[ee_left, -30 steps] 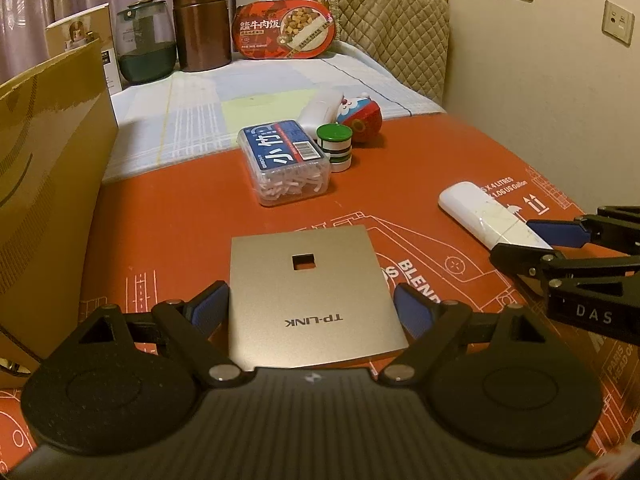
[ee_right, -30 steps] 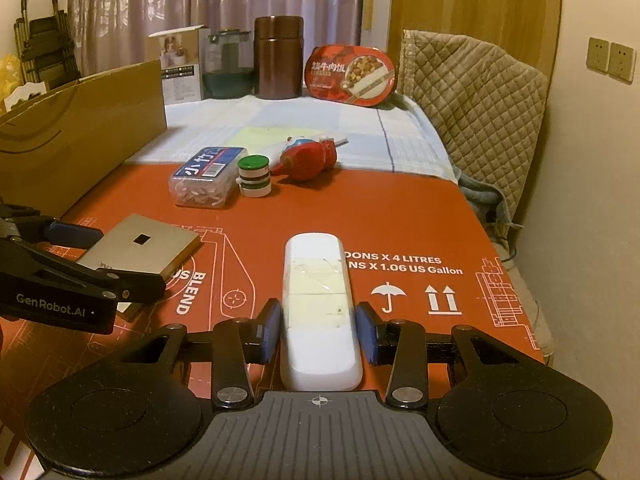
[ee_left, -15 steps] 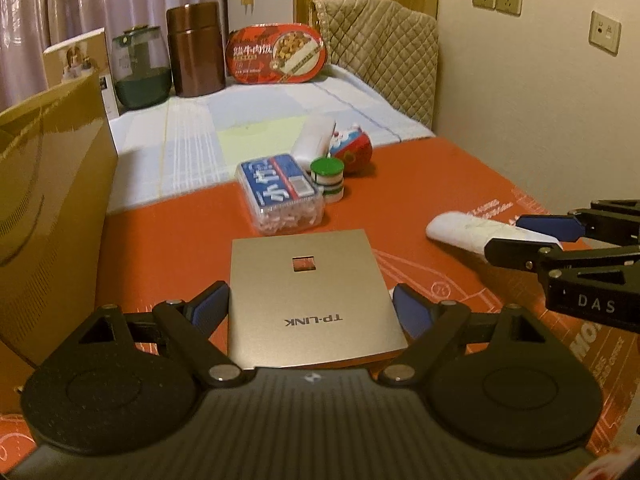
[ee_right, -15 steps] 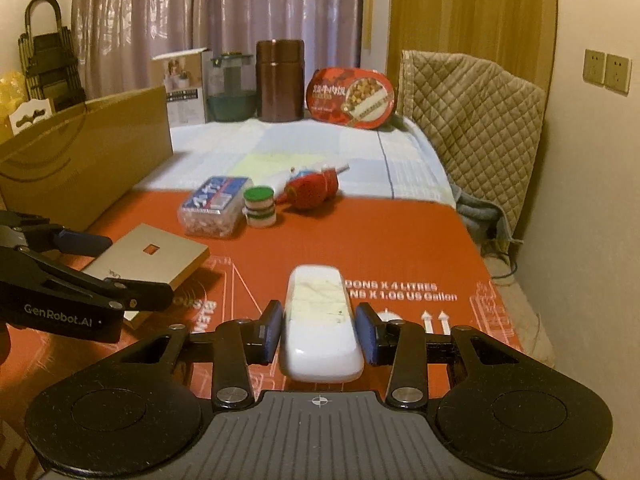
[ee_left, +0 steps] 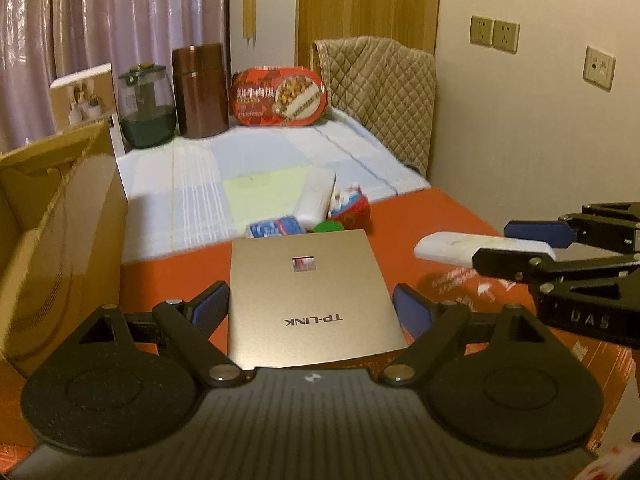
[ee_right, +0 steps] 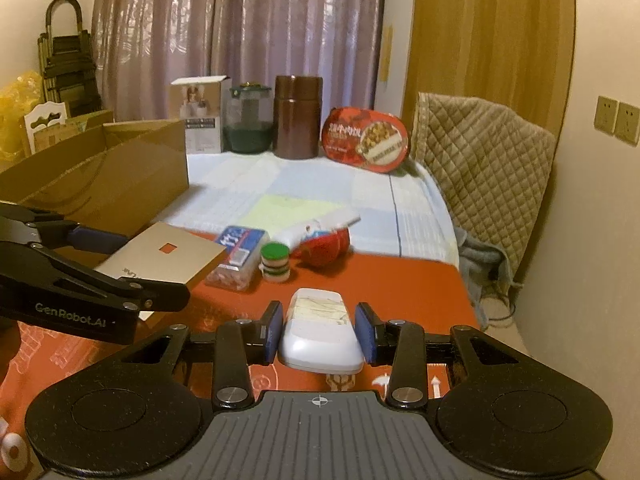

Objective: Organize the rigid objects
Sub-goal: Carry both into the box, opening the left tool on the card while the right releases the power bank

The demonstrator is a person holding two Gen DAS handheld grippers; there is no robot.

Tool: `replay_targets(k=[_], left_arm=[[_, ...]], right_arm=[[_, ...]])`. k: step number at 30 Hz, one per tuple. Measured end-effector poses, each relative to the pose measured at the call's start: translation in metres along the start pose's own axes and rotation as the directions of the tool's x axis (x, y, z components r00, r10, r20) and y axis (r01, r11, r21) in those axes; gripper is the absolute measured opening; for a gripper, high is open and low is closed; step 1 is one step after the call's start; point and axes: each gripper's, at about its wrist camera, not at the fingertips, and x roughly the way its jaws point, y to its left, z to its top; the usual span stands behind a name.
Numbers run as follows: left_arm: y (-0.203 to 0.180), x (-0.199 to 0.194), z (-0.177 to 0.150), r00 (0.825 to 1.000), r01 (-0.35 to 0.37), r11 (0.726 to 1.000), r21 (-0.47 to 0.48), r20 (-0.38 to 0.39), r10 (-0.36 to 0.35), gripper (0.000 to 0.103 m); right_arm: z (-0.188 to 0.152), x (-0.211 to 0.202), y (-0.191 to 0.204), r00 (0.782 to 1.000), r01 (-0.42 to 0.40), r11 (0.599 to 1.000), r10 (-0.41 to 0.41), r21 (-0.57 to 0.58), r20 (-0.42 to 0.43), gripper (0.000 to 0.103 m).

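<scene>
A flat gold TP-LINK box (ee_left: 308, 292) is held off the orange mat (ee_left: 420, 216), with my left gripper (ee_left: 311, 308) shut on its two side edges. From the right wrist view the same box (ee_right: 168, 256) hangs in the left gripper (ee_right: 152, 268) above the mat's left side. A white oblong device (ee_right: 320, 328) with taped paper on top sits between the blue pads of my right gripper (ee_right: 320, 334), which is shut on it. It is also lifted, as the left wrist view shows the device (ee_left: 452, 246) in the air at the right.
An open cardboard box (ee_right: 100, 176) stands at the left. On the mat's far edge lie a clear pill box (ee_right: 240, 256), a green-capped stack (ee_right: 275, 262), a red toy (ee_right: 324, 244) and a white tube (ee_right: 320, 224). Jars, a brown canister (ee_right: 298, 116) and a red food pack (ee_right: 366, 140) stand at the back.
Both grippers have risen, each carrying its object up off the orange mat. The small items on the mat now sit lower and partly behind the gold box.
</scene>
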Motion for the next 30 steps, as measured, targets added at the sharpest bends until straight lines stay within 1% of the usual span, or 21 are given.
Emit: replay_targets(k=[5,10,14,18,21,24,30], left_arm=[[0.001,-0.020,0.022,0.999,0.004,1.000,0.007,0.043,-0.005,0.085],[0.015,-0.045,0.049,0.997,-0.019,1.000,-0.004,0.080,0.019,0.085],[0.040,-0.071,0.069,0.993,-0.050,0.998,-0.024,0.103,0.052,0.085],[0.077,-0.098,0.080,0.987,-0.110,0.994,-0.026,0.113,0.112,0.085],[0.108,-0.116,0.080,0.980,-0.169,0.986,-0.013,0.104,0.169,0.085],[0.142,-0.131,0.073,0.973,-0.219,0.975,-0.022,0.075,0.220,0.085],[0.197,-0.144,0.049,0.957,-0.289,0.957,-0.042,0.002,0.289,0.085]], right_arm=[[0.025,-0.011,0.007,0.999,-0.011,1.000,0.012,-0.016,0.039,0.036],[0.056,-0.021,0.015,0.996,-0.051,0.999,0.052,-0.016,0.070,0.036],[0.086,-0.029,0.029,0.988,-0.101,0.994,0.104,-0.030,0.110,0.036],[0.118,-0.031,0.050,0.975,-0.172,0.985,0.174,-0.023,0.140,0.036],[0.139,-0.029,0.075,0.961,-0.226,0.974,0.228,-0.034,0.154,0.036],[0.154,-0.021,0.105,0.950,-0.274,0.961,0.278,-0.047,0.145,0.036],[0.165,0.006,0.166,0.925,-0.365,0.930,0.367,-0.041,0.100,0.036]])
